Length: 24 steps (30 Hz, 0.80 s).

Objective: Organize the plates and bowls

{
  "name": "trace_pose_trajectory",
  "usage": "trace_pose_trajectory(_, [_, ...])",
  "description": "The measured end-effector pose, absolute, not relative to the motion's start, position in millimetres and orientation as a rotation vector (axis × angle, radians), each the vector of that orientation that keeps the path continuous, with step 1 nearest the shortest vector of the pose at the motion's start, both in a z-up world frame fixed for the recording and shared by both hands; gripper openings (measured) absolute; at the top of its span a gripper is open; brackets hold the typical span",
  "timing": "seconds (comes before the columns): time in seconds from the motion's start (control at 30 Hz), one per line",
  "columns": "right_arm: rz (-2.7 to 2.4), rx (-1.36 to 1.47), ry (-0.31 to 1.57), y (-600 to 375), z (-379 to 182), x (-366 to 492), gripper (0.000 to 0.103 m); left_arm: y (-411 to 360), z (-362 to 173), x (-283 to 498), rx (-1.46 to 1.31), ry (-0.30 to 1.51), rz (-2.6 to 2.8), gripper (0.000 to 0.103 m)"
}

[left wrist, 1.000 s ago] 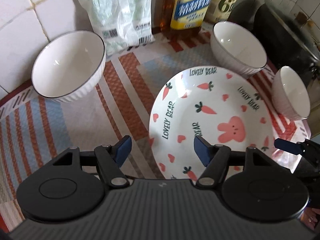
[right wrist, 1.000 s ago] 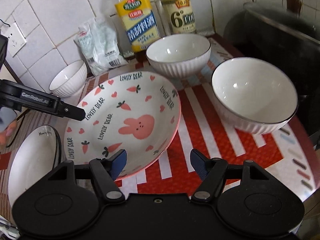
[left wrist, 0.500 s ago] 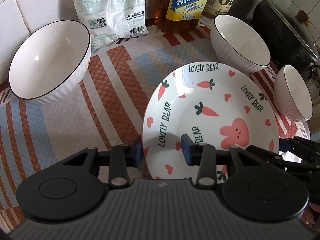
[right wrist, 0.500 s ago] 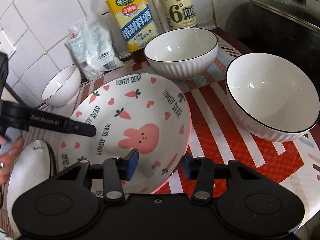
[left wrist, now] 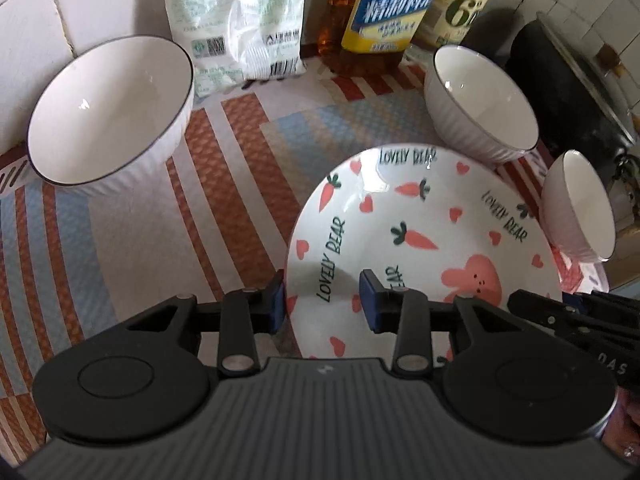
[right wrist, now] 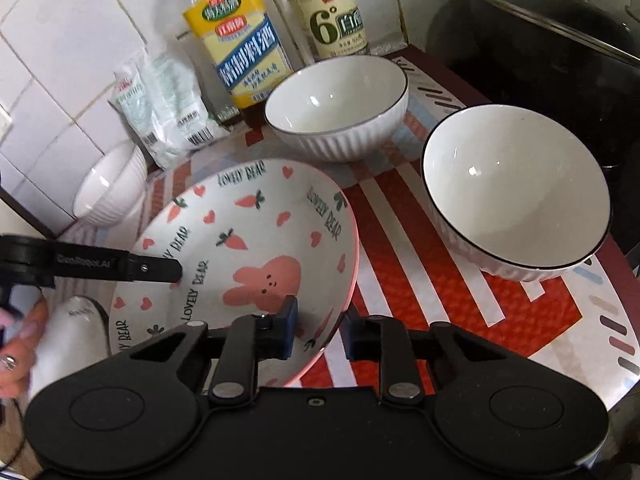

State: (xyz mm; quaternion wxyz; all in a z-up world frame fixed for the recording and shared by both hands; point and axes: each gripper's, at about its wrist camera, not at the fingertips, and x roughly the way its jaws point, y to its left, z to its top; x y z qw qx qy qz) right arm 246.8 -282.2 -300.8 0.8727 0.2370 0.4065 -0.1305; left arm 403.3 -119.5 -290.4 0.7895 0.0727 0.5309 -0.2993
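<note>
A white plate with pink rabbit, carrots and "LOVELY BEAR" print (left wrist: pixel 420 240) (right wrist: pixel 256 236) is held tilted above the striped mat. My left gripper (left wrist: pixel 322 300) is shut on its left rim. My right gripper (right wrist: pixel 318 330) is shut on its right rim. Three white ribbed bowls stand around it: one at the left by the wall (left wrist: pixel 108 112) (right wrist: pixel 108 184), one at the back (left wrist: pixel 480 104) (right wrist: pixel 336 108), one at the right (left wrist: pixel 580 204) (right wrist: pixel 516 192). A white dish (right wrist: pixel 68 344) lies under the plate's left side.
A white packet (left wrist: pixel 236 20), a yellow-labelled bottle (left wrist: pixel 392 4) and a vinegar bottle (right wrist: pixel 332 12) stand against the tiled wall. A black pot with a glass lid (right wrist: pixel 560 40) sits at the right, past the mat's edge.
Both grippers went from open to closed on the plate's opposite rims, and the plate has lifted and tilted off the mat.
</note>
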Motion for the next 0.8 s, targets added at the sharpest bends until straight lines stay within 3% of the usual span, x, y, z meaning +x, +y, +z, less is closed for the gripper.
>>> trace_pose_trajectory(0.8, [-0.098, 0.383, 0.787, -230, -232, 204, 0.025, -36, -207, 340, 0.070, 1.058, -0.632, 0.036])
